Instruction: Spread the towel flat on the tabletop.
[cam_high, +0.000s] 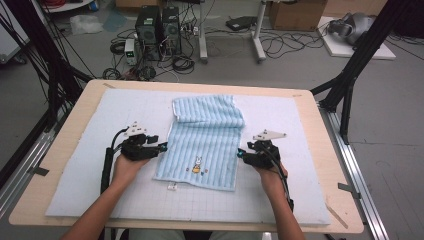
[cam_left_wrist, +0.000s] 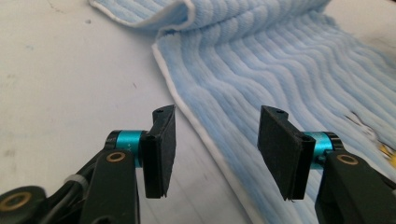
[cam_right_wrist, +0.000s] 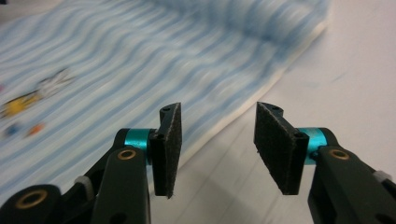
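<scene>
The towel (cam_high: 205, 140) lies mid-table, its far end folded over. The left gripper (cam_high: 162, 147) and right gripper (cam_high: 241, 153), both half open and empty, should each straddle a side edge evenly before closing.

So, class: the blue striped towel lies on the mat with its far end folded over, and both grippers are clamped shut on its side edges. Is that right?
Not quite. The towel does lie on the mat with its far end folded over, but the left gripper and right gripper stand open, nothing between the pads, as both gripper views show.
</scene>
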